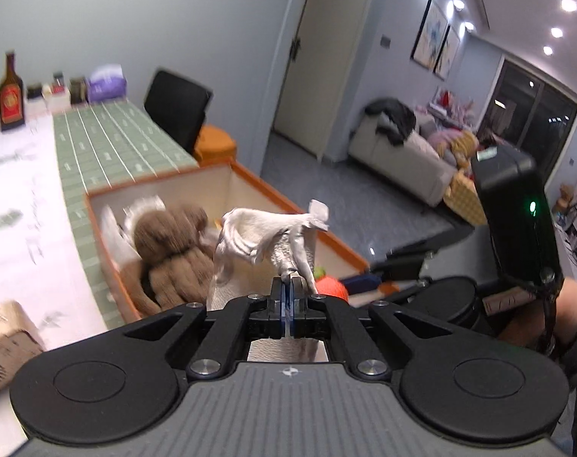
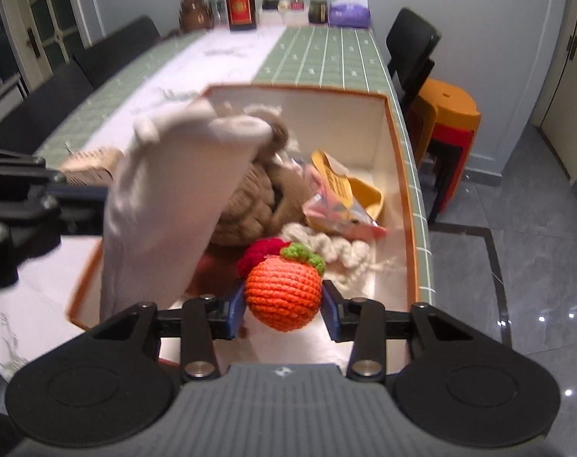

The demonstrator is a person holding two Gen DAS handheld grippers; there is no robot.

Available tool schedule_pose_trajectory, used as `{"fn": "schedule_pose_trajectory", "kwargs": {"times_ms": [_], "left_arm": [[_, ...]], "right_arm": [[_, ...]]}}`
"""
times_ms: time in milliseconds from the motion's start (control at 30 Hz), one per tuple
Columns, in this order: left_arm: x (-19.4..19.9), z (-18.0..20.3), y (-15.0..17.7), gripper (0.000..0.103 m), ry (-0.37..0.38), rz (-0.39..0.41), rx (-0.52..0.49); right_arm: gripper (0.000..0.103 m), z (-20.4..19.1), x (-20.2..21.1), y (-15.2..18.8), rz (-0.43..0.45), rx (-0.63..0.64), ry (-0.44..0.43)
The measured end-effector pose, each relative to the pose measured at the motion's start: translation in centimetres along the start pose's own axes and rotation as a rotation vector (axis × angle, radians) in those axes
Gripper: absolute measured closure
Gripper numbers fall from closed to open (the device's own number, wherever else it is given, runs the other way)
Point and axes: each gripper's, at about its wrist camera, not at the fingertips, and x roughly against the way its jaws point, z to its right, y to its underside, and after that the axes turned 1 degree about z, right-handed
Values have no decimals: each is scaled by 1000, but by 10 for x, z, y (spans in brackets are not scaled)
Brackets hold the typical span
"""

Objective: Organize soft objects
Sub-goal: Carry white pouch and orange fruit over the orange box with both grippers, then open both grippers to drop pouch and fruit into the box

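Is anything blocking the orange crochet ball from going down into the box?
Nothing visible blocks it. The right gripper holds the orange crochet ball over the near end of the open box, above bare floor. The white cloth in the left gripper hangs to its left, not beneath it.

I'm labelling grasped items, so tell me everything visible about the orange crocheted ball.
The orange ball is a round crocheted toy of ribbed orange yarn with a green crocheted leaf cap on top, like a small fruit. It sits upright between the blue pads of the right gripper, which grip its sides. It hangs over the near end of the open box, in front of a red crocheted piece.
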Motion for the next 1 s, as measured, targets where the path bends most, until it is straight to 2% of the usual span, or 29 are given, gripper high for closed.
{"fn": "schedule_pose_trajectory", "kwargs": {"times_ms": [167,300,567,667,733,833,933,1000], "left_arm": [[-34,-4,7,102,9,-105,17],[-52,-6,10,102,-16,-167,13],[-71,-11,14,100,-61,-248,13],[-66,-12,13,89,-72,-234,11],[-58,-12,12,75,-79,-219,5],[-45,-16,8,59,-69,-182,6],[-28,-21,7,56,-59,-148,18],[-15,-22,6,53,-61,-114,14]], "right_arm": [[62,4,-15,1,-74,51,30],[62,7,-27,0,-124,85,45],[59,-5,-39,-5,-179,200,92],[52,-7,-37,-5,-179,223,102],[45,-8,-32,-5,-171,236,115],[44,-9,-23,-7,-163,251,129],[43,-12,-11,-9,-145,266,154],[31,-16,-1,-9,-125,277,170]]}}
